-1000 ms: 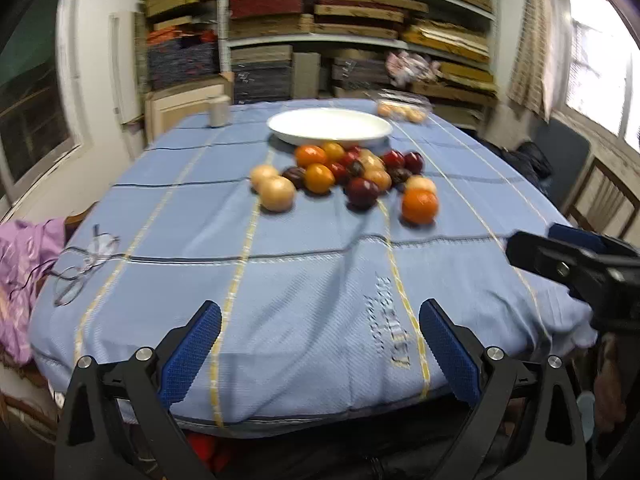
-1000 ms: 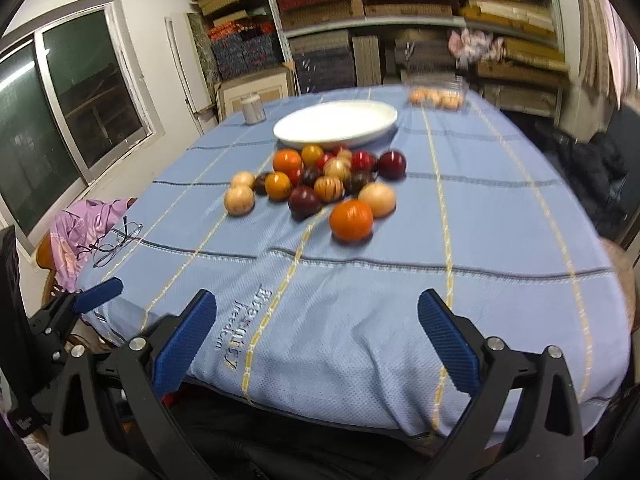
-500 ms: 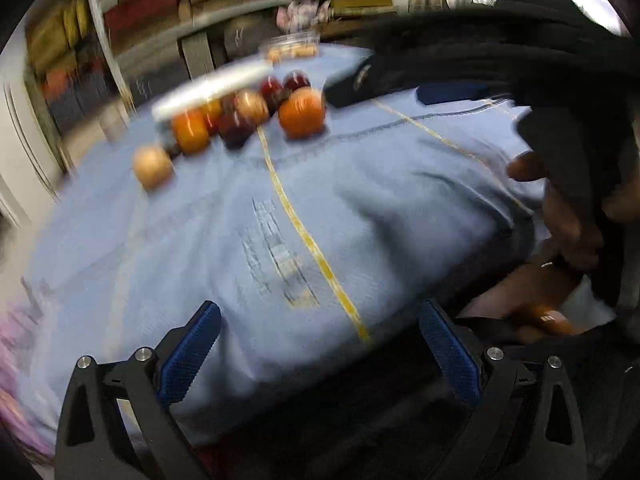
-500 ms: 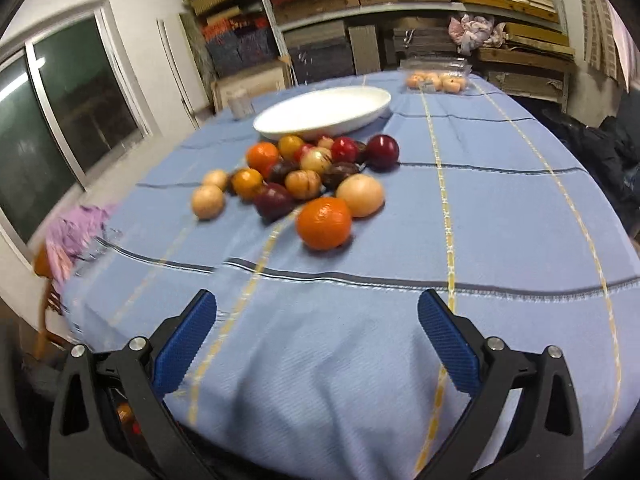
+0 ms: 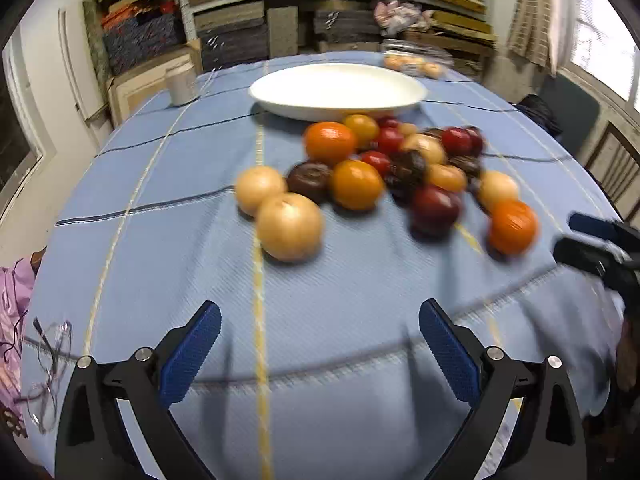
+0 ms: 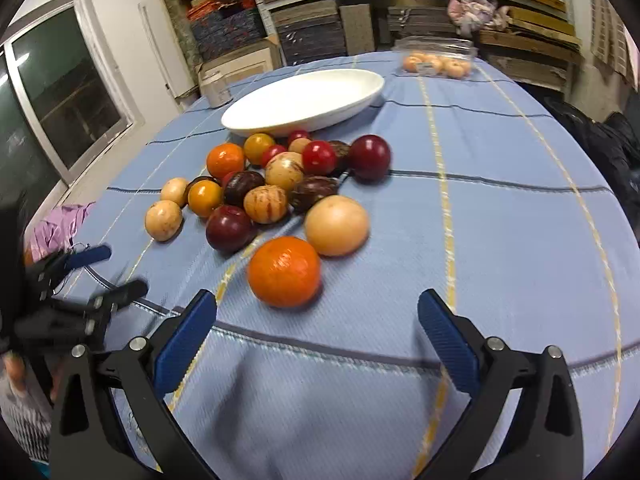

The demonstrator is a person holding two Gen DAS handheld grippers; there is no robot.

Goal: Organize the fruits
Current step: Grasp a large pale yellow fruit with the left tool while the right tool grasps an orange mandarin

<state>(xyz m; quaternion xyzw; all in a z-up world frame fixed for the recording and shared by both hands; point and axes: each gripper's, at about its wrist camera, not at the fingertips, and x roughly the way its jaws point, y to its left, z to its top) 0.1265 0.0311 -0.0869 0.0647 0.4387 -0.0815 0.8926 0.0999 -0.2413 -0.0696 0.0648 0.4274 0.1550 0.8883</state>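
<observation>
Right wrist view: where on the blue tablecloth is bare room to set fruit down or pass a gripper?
Bare cloth lies right of the dark red plum, and between the big orange and the open right gripper. The white oval dish is empty. It is crowded at the fruit pile, which nearly reaches the dish.

left hand-held gripper [image 5: 320, 344] gaping, empty | fruits [image 5: 384, 176] heaped before plate [image 5: 338, 90]
</observation>
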